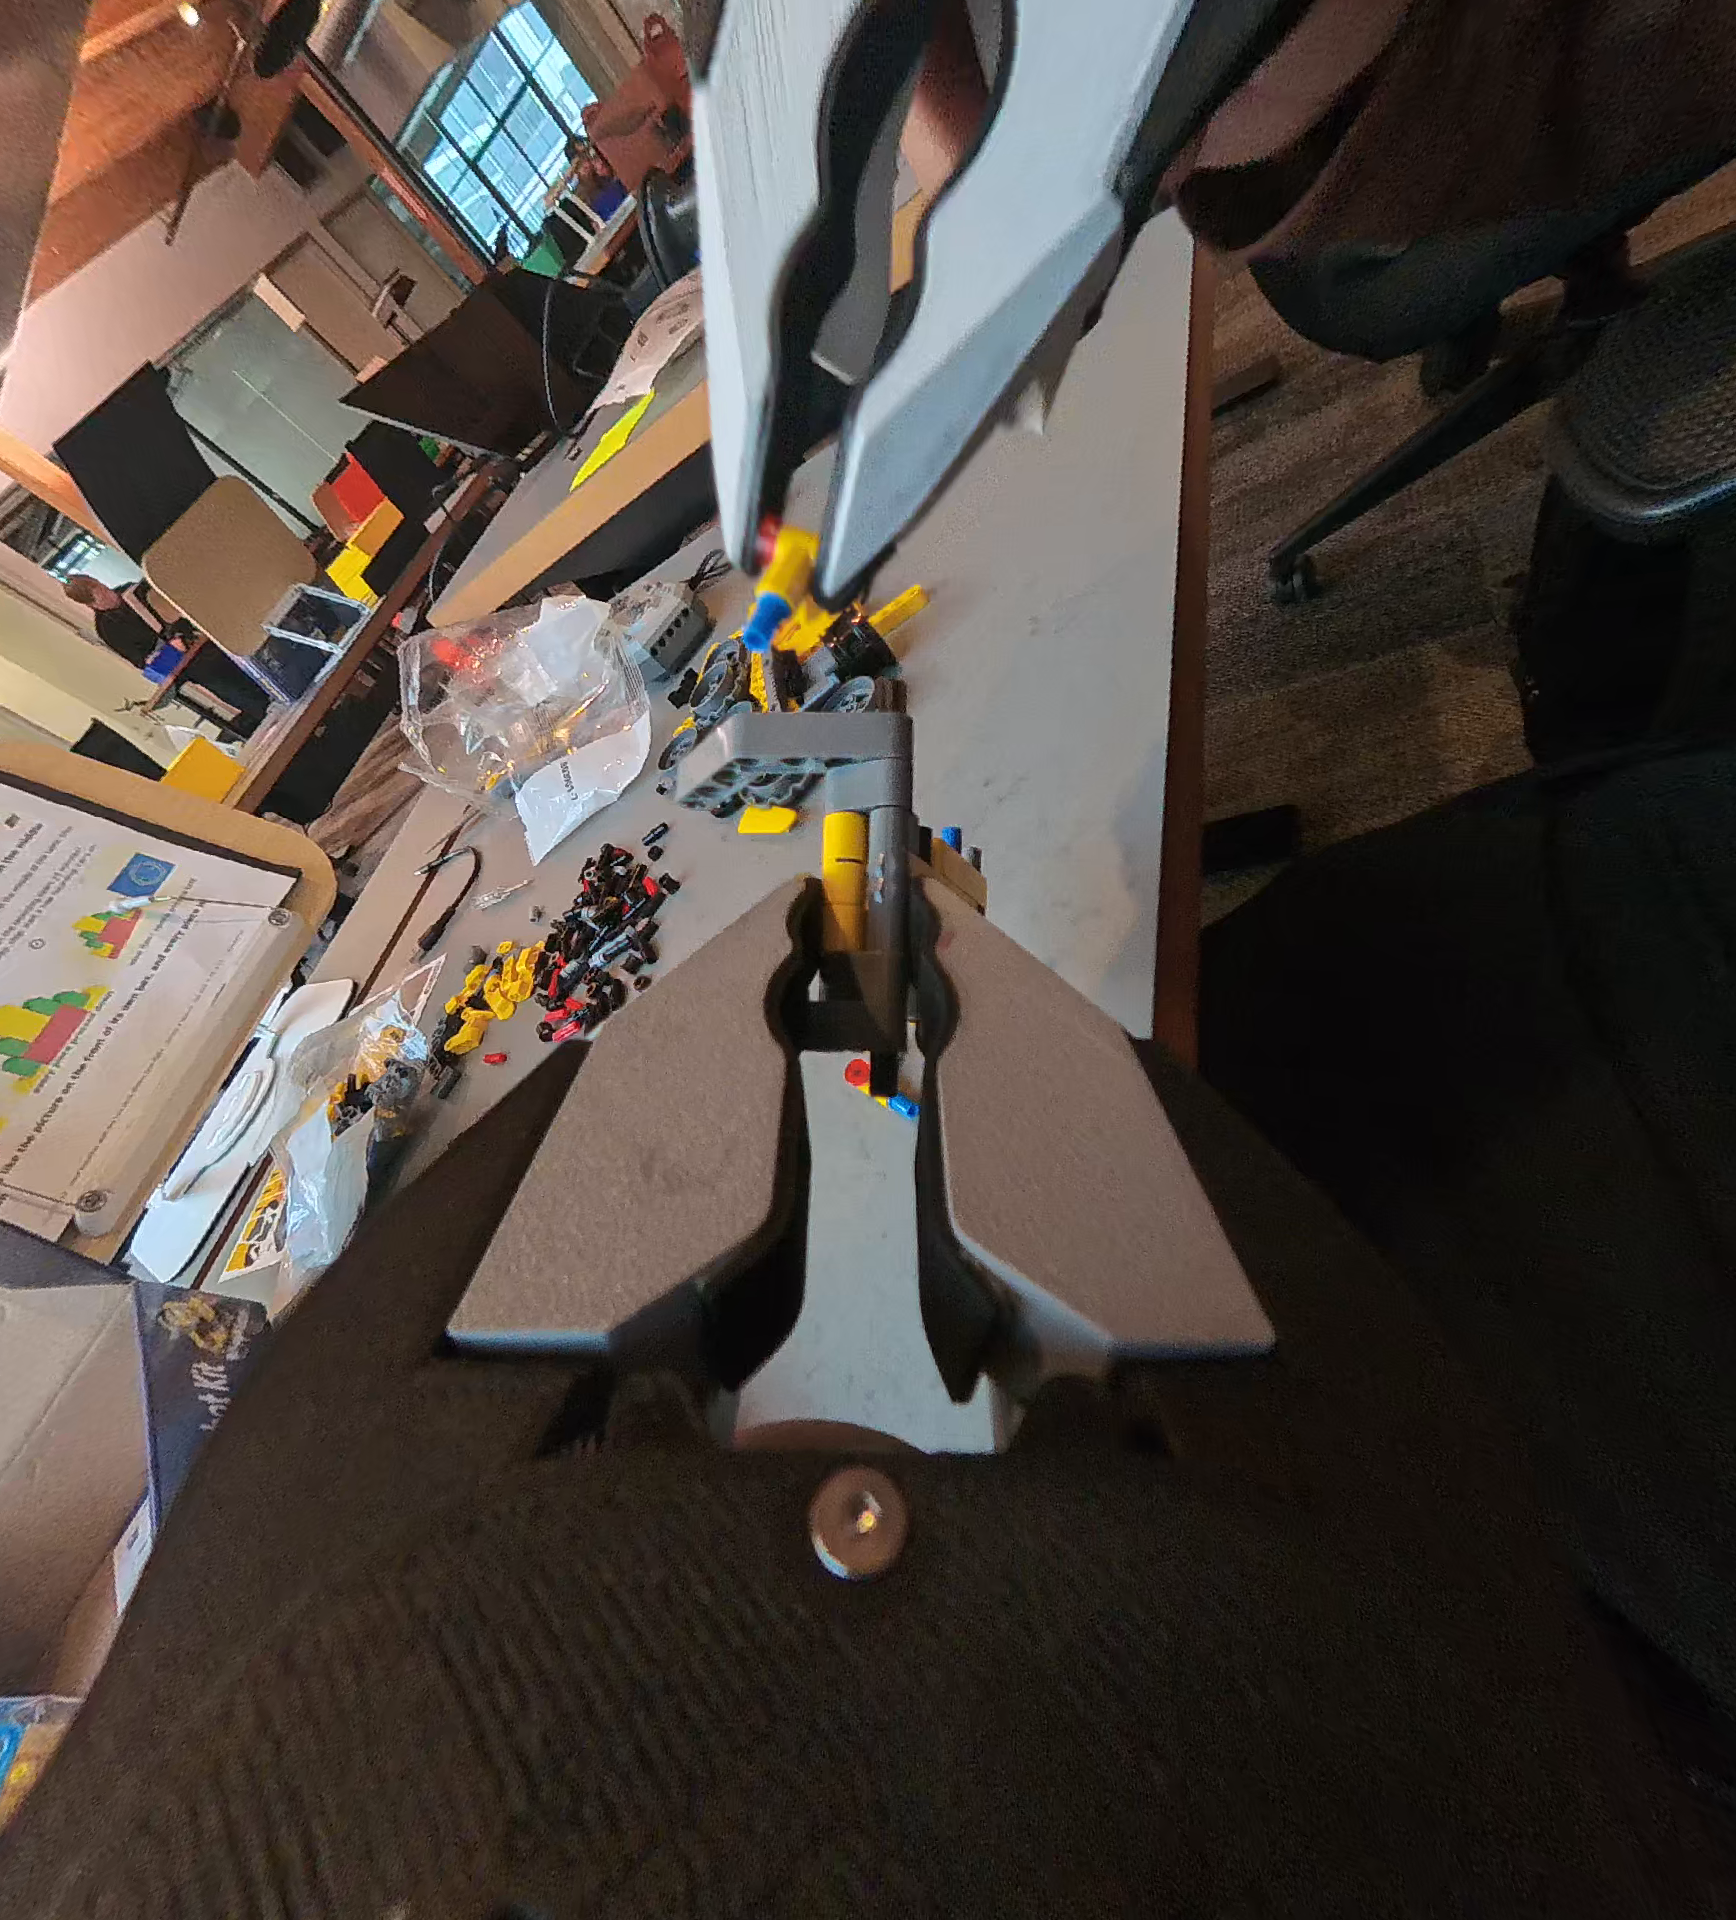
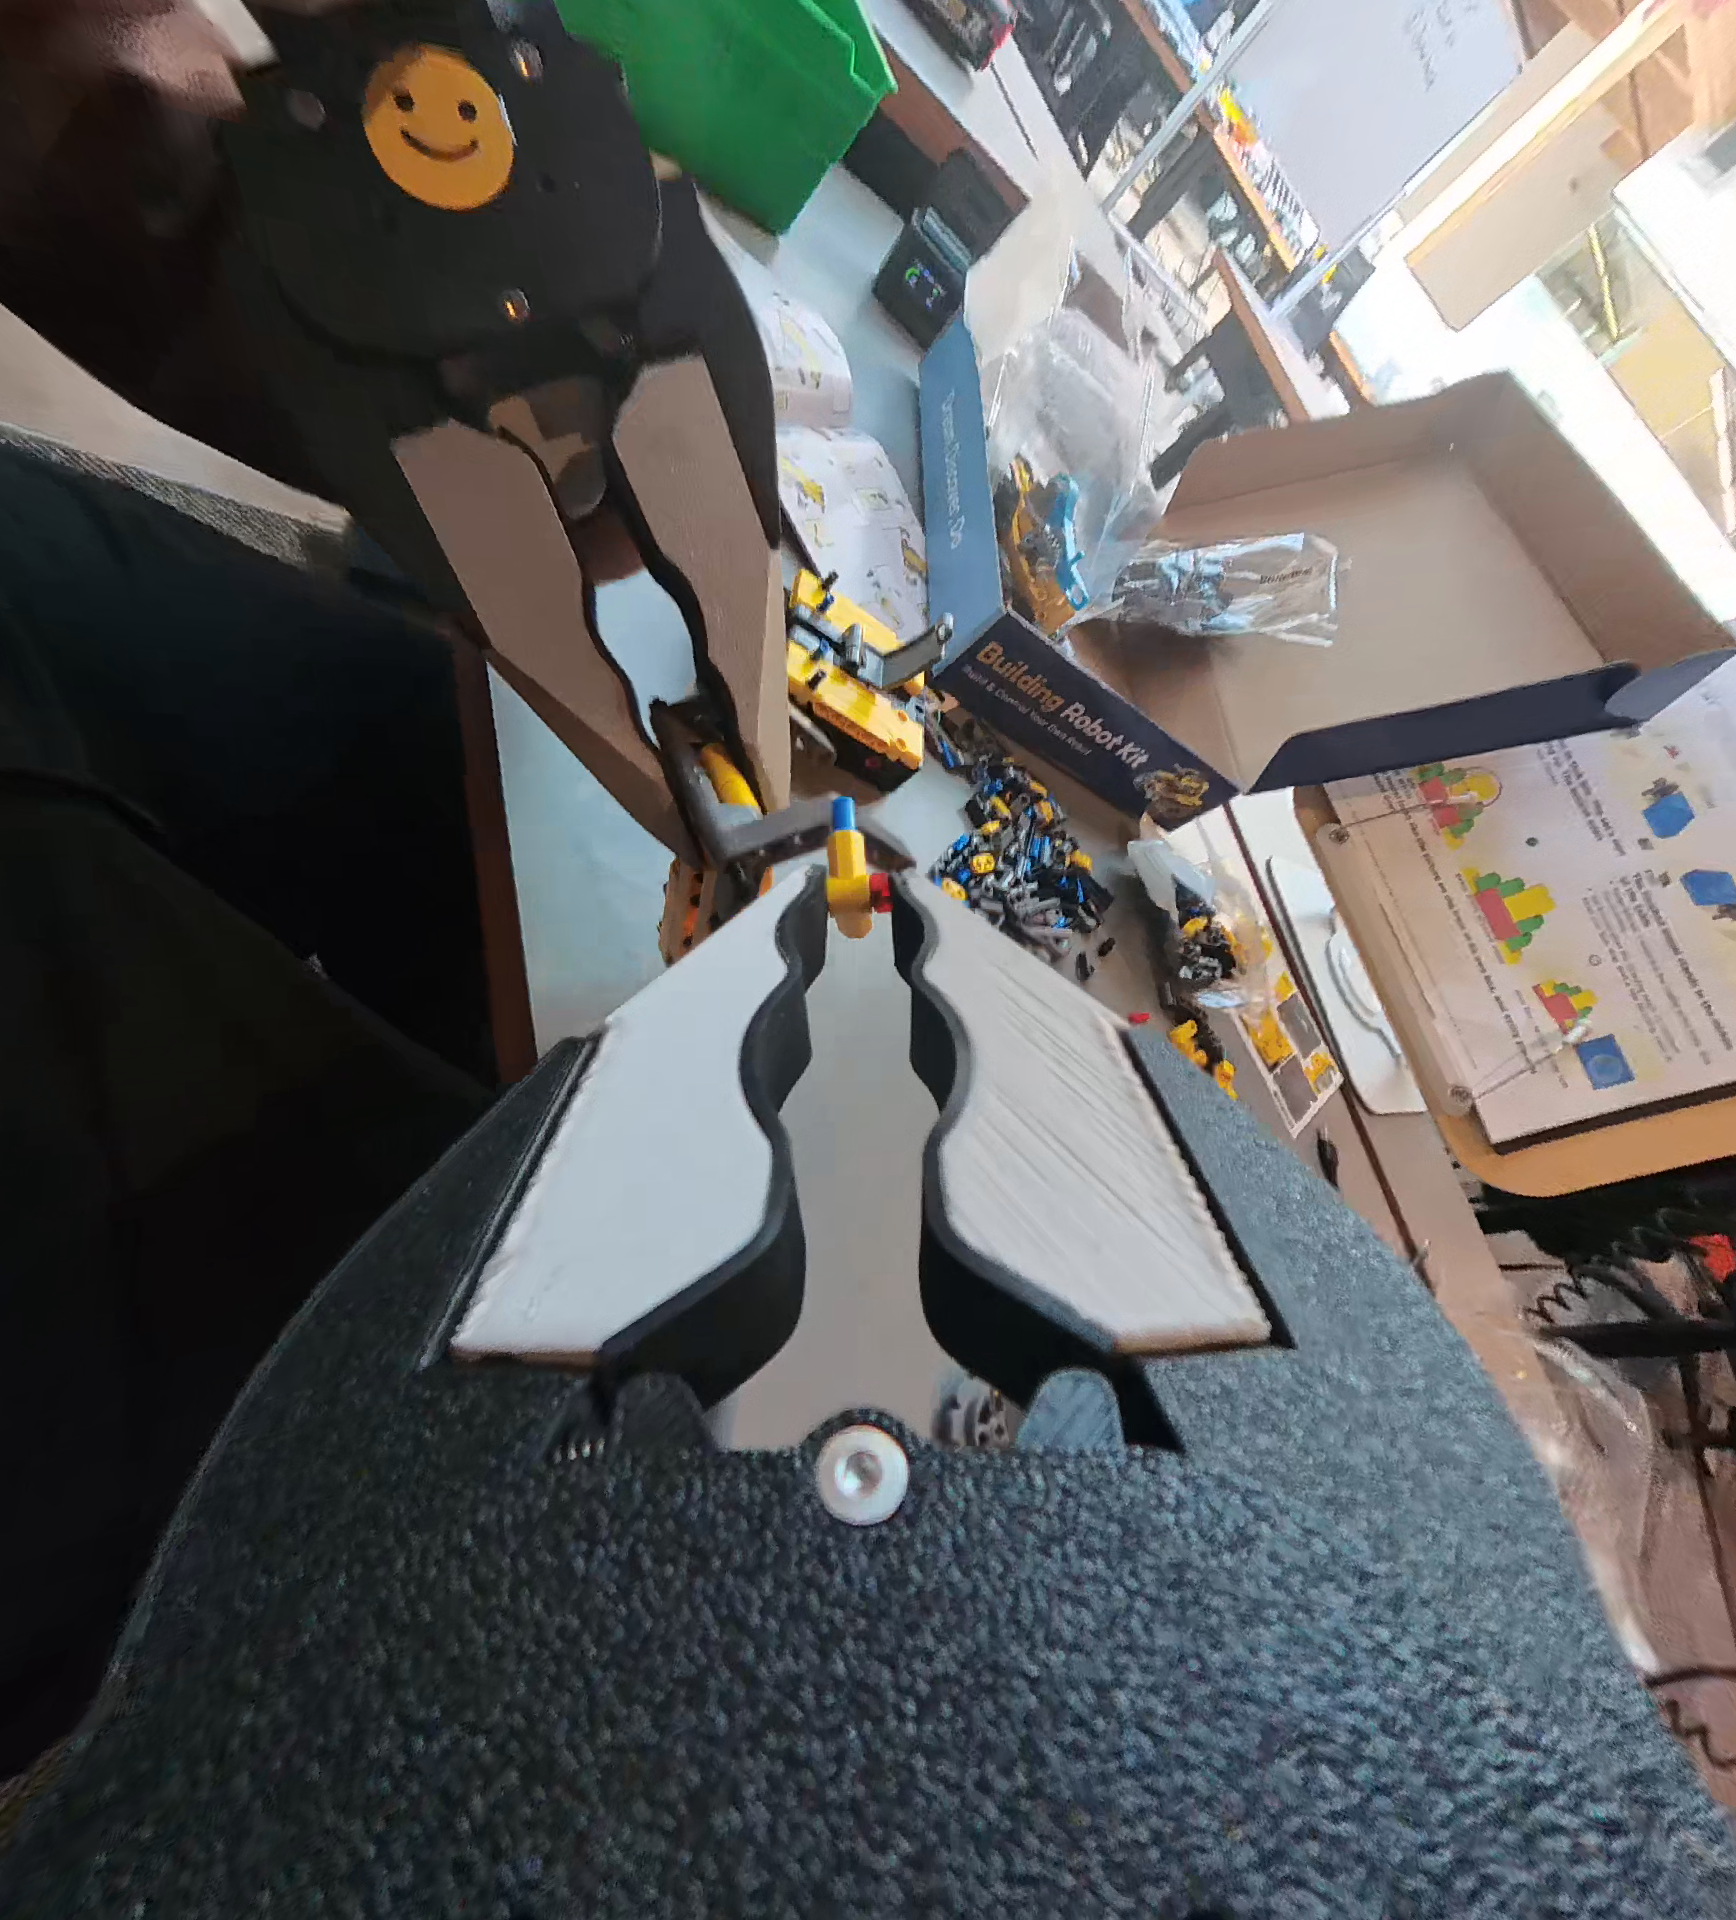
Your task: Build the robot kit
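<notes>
Both jaw pairs were clamped: left gripper (image 1: 859, 914) on a grey-and-yellow beam assembly (image 1: 869, 831), right gripper (image 2: 859, 894) on a yellow connector (image 2: 846, 868). Between such narrow tips, either part risked twisting loose.

The left gripper (image 1: 859, 914) has matte grey fingers on a black body and grips a grey-and-yellow brick assembly (image 1: 864, 831). Beyond its tips, the right gripper (image 2: 859, 894), pale grey with black edging and a speckled black body, pinches a yellow connector piece (image 2: 848, 868) with blue and red ends. Left of the left gripper lies a black, red and yellow heap of small pieces (image 1: 583, 956) on the light grey table (image 1: 1072, 665). A yellow smiley disc (image 2: 438, 130) marks the left gripper's black back.
</notes>
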Available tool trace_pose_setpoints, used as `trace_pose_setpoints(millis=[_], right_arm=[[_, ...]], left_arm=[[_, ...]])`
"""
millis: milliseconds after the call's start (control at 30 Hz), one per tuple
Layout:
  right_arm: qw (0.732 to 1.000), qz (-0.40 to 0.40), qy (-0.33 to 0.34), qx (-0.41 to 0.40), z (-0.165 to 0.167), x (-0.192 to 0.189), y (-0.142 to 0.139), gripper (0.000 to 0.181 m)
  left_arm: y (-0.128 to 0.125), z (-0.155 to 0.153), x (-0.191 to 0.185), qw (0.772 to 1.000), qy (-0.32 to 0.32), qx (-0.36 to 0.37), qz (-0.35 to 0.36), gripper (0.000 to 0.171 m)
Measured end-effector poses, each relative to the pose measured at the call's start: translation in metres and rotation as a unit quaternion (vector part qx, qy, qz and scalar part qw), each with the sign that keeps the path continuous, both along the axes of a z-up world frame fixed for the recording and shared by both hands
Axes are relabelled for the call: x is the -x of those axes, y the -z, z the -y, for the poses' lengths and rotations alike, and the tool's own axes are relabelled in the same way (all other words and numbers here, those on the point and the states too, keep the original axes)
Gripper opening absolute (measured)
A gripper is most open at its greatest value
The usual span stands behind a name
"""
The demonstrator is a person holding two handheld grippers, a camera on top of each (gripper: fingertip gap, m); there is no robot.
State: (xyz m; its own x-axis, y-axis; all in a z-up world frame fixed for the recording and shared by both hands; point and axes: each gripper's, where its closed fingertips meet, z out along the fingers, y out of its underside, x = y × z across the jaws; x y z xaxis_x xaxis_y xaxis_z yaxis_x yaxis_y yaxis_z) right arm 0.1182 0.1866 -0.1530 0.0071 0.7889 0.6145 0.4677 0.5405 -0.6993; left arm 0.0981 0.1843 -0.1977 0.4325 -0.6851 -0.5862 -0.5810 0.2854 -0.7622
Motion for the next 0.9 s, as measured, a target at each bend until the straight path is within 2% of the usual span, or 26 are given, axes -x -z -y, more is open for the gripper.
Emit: trace_pose_setpoints(millis=[67,133,300,400,633,767,900], right_arm=[[1.0,-0.009,-0.018,0.009,0.009,0.005,-0.011,0.011],[0.999,0.014,-0.024,0.017,0.01,0.011,-0.01,0.011],[0.994,0.11,0.001,-0.018,-0.006,0.011,0.023,0.011],[0.992,0.121,0.001,-0.018,-0.004,0.011,0.033,0.011],[0.989,0.127,-0.013,0.078,0.0,0.006,0.052,0.011],[0.982,0.113,-0.044,0.144,0.007,0.006,0.058,0.011],[0.97,0.111,-0.085,0.196,0.015,0.003,0.066,0.011]], left_arm=[[0.0,0.0,-0.001,1.0,0.001,0.0,-0.003,0.012],[0.0,0.002,-0.002,1.0,0.004,-0.003,-0.006,0.012],[-0.004,0.004,-0.002,0.999,0.0,-0.041,-0.026,0.011],[0.001,0.006,-0.002,0.997,0.003,-0.058,-0.05,0.012],[0.006,0.015,-0.009,0.987,0.027,-0.14,-0.081,0.011],[0.009,0.022,-0.011,0.97,0.033,-0.212,-0.113,0.011],[0.015,0.028,-0.016,0.97,0.062,-0.209,-0.106,0.011]])
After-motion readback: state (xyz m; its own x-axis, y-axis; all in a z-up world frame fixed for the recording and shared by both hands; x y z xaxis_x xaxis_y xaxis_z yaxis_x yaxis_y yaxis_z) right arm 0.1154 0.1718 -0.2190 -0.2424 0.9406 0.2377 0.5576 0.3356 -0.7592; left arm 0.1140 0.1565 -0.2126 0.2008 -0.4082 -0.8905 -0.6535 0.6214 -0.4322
